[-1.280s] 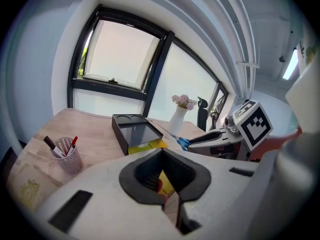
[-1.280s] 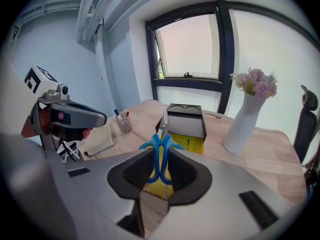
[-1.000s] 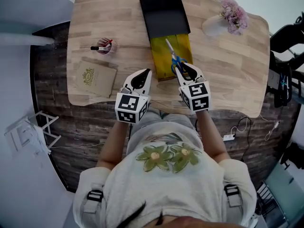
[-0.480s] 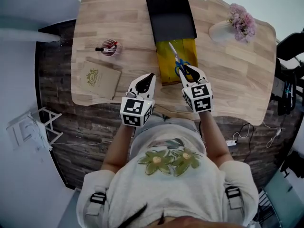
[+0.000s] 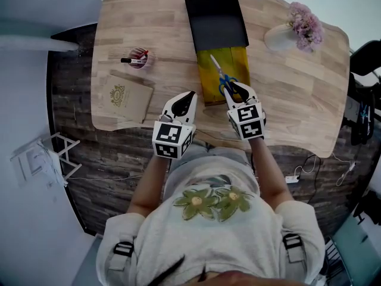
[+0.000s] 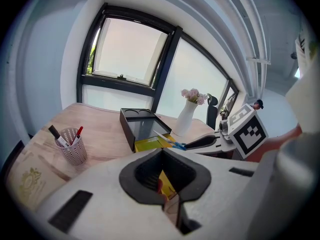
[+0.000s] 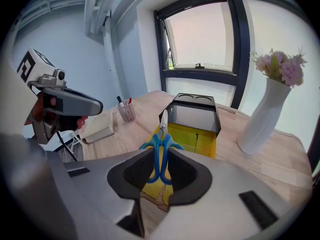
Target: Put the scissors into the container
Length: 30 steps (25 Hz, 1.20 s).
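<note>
Scissors [image 5: 221, 77], blue handles, pinched by the handle loops in the right gripper [image 5: 236, 88]. In the right gripper view the jaws sit either side of the loops and press on them, w/ the blades pointing away from the person toward the container [image 5: 239, 61]. From the head view the scissors overlie the near, open yellow part of the container, blade tips toward the black cover [image 5: 215, 18] that sleeves its far half. Can't tell if the scissors touch the yellow floor or hang above it. The left gripper [image 5: 186, 97] is just left of the container's near end, over the table [image 5: 297, 100] edge. Its jaws are pressed together at the tips w/ nothing between them. The left gripper view shows the right gripper [image 6: 202, 141] and scissors [image 6: 172, 143] off to its right, over the yellow tray. Around them: white vase [image 5: 278, 37] w/ pink flowers right of the black cover, mesh pen cup [image 5: 138, 58] w/ markers at left, and a tan booklet [image 5: 124, 98] nearer the person, below the cup. All are well apart from the container.
</note>
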Available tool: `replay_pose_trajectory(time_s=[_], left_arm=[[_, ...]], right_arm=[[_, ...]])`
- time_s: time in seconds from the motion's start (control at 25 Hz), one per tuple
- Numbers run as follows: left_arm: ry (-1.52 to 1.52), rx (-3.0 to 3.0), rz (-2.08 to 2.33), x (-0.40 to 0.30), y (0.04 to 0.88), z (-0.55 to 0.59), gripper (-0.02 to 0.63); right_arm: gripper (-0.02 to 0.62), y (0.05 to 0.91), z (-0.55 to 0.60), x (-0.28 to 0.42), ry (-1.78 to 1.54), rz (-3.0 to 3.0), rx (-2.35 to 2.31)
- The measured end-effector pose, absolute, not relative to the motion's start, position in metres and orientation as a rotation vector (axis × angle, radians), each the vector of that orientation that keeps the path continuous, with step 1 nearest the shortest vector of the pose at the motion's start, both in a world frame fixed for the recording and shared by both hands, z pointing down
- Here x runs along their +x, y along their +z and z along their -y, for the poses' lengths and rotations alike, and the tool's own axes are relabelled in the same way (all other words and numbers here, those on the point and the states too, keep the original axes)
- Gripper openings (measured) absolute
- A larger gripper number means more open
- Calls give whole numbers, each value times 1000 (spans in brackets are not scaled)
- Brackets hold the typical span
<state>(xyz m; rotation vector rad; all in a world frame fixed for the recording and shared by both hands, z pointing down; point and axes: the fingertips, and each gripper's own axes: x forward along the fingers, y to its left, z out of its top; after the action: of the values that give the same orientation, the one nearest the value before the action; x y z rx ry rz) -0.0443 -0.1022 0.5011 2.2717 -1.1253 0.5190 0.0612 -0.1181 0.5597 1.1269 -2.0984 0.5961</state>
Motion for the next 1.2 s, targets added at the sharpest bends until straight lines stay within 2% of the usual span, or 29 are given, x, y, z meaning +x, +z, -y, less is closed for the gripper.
replay_pose_trajectory(time_s=[1.2], left_arm=[[530,2257,1098,-32,515,104,5]], right_arm=[[83,596,128,66,593,2066,1023]])
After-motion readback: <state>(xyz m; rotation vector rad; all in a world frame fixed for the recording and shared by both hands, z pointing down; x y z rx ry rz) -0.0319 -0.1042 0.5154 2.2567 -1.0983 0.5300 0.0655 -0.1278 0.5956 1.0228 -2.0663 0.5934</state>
